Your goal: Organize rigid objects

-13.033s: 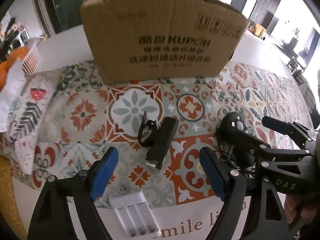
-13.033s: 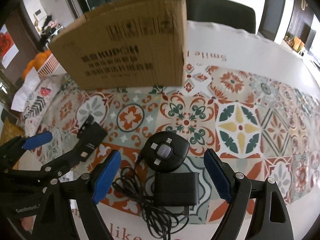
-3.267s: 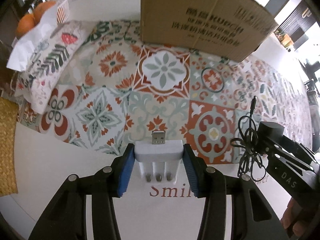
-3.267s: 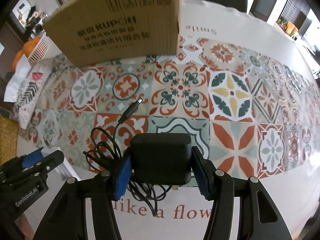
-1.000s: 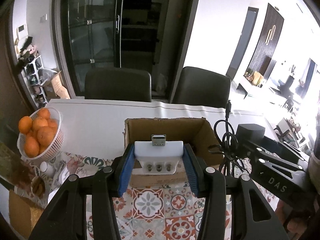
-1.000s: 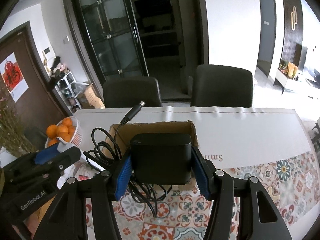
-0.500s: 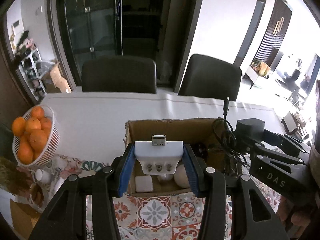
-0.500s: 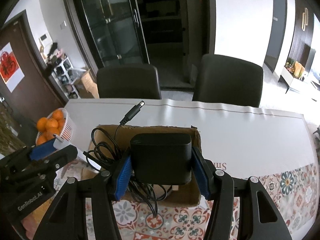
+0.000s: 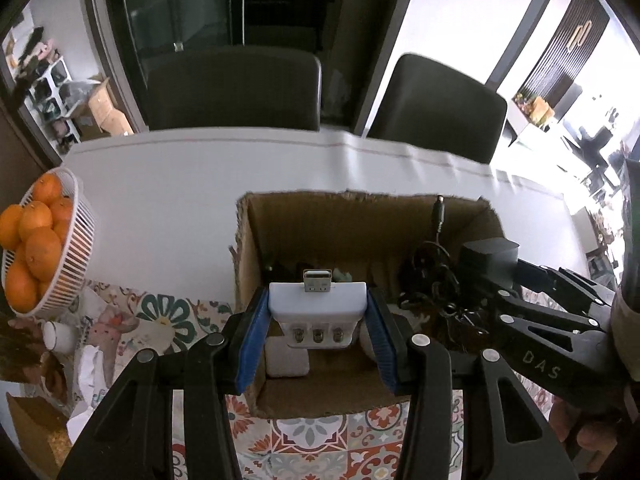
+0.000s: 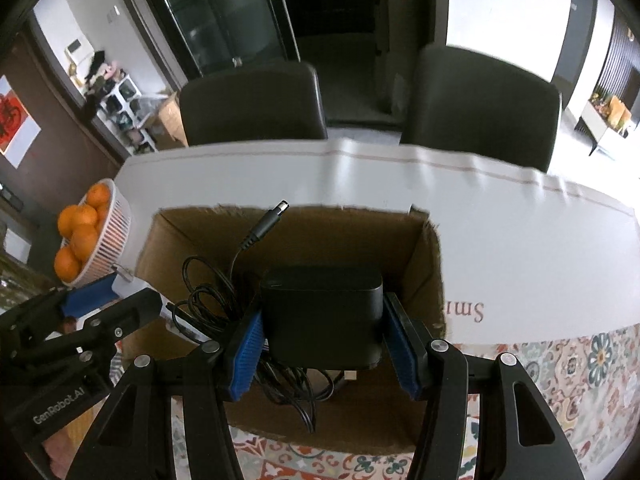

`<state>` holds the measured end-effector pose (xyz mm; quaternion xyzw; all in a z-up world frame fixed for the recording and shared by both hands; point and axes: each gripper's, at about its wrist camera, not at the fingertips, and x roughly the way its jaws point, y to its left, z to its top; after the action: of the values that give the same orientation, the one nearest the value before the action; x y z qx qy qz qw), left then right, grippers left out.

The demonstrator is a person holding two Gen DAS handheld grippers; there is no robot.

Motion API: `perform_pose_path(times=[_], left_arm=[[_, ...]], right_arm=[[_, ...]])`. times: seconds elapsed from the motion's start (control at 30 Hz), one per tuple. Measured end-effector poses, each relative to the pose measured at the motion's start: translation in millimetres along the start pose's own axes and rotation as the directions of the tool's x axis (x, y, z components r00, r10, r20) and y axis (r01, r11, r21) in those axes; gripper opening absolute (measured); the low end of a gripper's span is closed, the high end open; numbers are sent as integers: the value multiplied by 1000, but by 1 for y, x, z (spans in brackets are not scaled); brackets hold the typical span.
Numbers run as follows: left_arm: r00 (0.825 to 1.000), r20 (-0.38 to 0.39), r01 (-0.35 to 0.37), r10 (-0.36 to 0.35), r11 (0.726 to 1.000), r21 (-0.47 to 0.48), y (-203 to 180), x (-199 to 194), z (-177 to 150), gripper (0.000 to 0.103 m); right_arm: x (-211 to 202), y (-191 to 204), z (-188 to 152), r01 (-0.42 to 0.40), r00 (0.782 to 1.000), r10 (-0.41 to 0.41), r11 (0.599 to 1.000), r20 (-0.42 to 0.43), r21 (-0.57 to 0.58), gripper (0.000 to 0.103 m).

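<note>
Cardboard box (image 9: 352,240) lies under both loads: left hand-held gripper (image 9: 318,332) clamps the white charger (image 9: 318,300), right hand-held gripper (image 10: 322,340) clamps the black adapter (image 10: 322,312). Best lower each well inside, cable (image 10: 208,300) included, before letting go.

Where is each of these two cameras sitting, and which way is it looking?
Left wrist: on the left gripper, looking down into the cardboard box; it clamps a white charger; the right gripper shows alongside.
Right wrist: on the right gripper, over the same box, clamping a black adapter.
Shared: box, orange basket, chairs.
</note>
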<state>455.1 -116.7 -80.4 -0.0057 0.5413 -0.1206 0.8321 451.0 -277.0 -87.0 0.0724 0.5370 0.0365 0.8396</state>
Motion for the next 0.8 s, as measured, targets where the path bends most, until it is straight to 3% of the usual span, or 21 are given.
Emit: perform_pose_path(times=[0.37,0.57,0.8], left_arm=[[996,-91,5,-3,1000,15,-2,32,-9,47],[996,-84,-22,23,1000,16,-3,27,-14,53],[997,-2,-79,79,996,37,-7,-7,-27,63]], right_arm=[[28,-5,-13,27,995,-30,999,-90,-34,58],[17,-3,-18,63,996,-67,996,-57,-57,64],[-17,-1,-28,117,993,-116,992,26,-43,64]])
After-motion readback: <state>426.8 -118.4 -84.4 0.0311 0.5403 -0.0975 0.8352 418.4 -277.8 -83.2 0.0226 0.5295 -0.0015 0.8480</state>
